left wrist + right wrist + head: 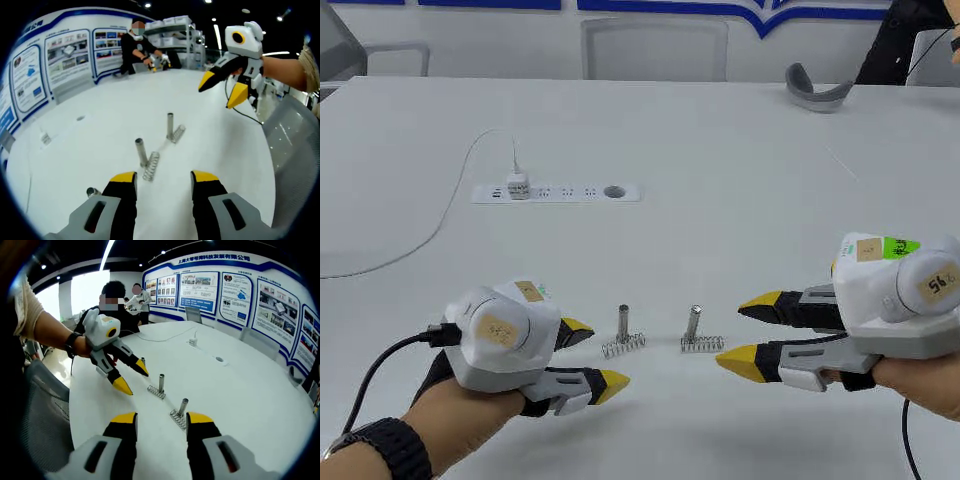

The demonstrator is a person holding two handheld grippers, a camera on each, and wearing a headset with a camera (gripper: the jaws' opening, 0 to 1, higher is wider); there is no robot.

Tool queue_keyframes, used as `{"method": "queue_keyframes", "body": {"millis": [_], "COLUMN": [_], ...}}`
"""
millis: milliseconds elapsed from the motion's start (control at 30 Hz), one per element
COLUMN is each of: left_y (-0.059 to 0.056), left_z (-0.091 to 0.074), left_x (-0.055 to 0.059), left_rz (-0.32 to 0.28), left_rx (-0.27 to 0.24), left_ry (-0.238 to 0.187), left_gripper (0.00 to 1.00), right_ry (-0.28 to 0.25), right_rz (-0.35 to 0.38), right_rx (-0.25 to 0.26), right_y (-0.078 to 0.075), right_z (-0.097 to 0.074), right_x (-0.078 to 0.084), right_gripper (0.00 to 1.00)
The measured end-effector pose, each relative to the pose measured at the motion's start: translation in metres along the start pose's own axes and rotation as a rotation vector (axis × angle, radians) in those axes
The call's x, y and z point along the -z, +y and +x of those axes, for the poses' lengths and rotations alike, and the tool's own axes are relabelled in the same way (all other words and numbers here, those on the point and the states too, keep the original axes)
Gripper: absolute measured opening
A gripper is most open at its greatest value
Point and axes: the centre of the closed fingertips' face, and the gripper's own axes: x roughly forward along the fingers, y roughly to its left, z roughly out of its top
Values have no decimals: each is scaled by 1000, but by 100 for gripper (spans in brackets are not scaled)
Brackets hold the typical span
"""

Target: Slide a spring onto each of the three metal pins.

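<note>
A: While we hold the left gripper low over the white table, its yellow-tipped jaws stand wide apart with nothing between them.

B: And our right gripper?

A: We find it the same: jaws spread, empty, tips pointing in towards the left one.

B: Where are the pins from there?

A: Between our two grippers. The nearer pin stands upright just ahead of the left jaws, and a spring lies flat at its foot. The farther pin stands closer to the right gripper, with a second spring lying beside its base.

B: Is either spring on a pin?

A: No, we see both lying on the table. What looks to us like a third pin stands just outside the left jaw.

B: And beyond the pins?

A: A power strip with a charger plugged in, well apart from both our grippers.
</note>
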Motion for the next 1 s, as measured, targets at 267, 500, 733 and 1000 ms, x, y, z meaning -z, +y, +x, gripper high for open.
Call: {"method": "queue_keyframes", "body": {"millis": [267,500,733,1000], "left_y": [4,10,12,14], "left_z": [9,16,21,25], "left_x": [3,4,5,10], "left_rz": [-18,-23,-16,-15], "left_rx": [-5,-36,-45,-56], "left_ry": [12,30,45,70], "left_gripper": [40,35,30,24], "right_ry": [-23,-31,-39,-50], "right_rz": [50,87,109,121], "right_rx": [42,64,77,88], "right_y": [-10,-12,-13,-16], "right_z": [-15,-22,-25,-27], "right_x": [8,15,20,21], "right_gripper": [42,43,43,43]}}
